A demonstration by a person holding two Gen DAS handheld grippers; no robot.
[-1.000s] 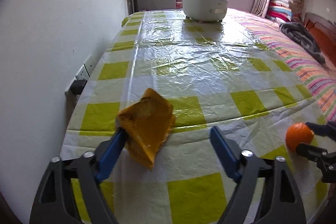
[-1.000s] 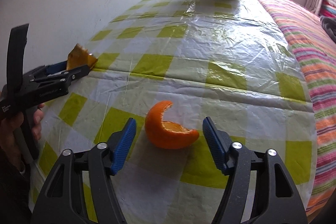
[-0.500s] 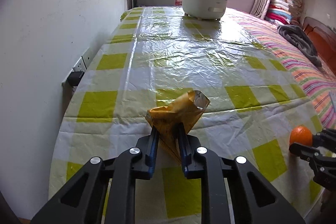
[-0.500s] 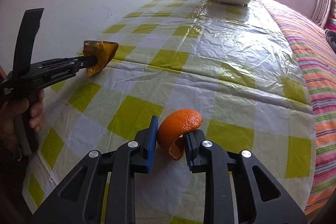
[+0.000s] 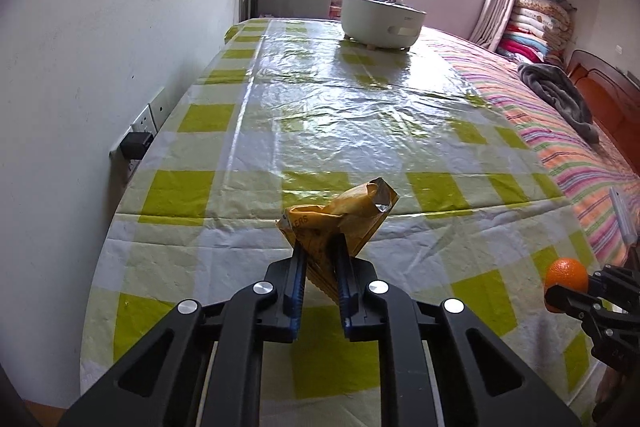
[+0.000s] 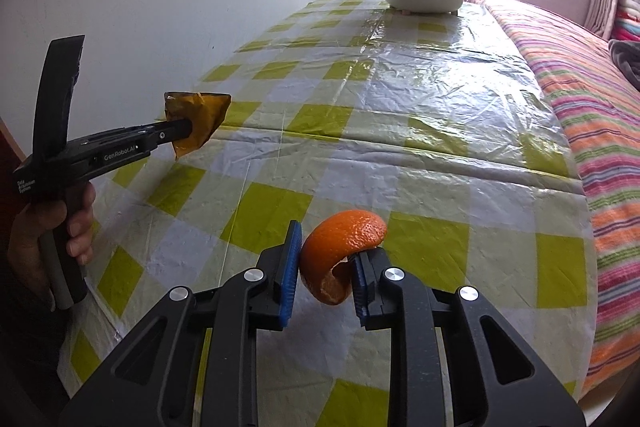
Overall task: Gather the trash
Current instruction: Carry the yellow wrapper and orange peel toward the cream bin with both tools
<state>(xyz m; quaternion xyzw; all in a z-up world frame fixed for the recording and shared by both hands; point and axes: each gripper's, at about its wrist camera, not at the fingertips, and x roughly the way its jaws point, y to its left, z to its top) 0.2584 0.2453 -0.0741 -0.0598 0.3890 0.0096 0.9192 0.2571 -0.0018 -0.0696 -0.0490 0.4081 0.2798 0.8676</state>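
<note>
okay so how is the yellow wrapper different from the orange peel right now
The yellow wrapper is thin, creased foil with print on it; the orange peel is a thick, curled, dimpled rind. The wrapper sits in the left hand-held gripper, whose jaws are closing on it; the peel is clamped in the right hand-held gripper. The wrapper is mustard yellow, the peel bright orange. Both are pinched between blue pads, off the checked tablecloth.

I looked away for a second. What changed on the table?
The left gripper took hold of the yellow wrapper, its jaws closing further; the right gripper shut on the orange peel. Both pieces are lifted. The white pot stayed put.
</note>
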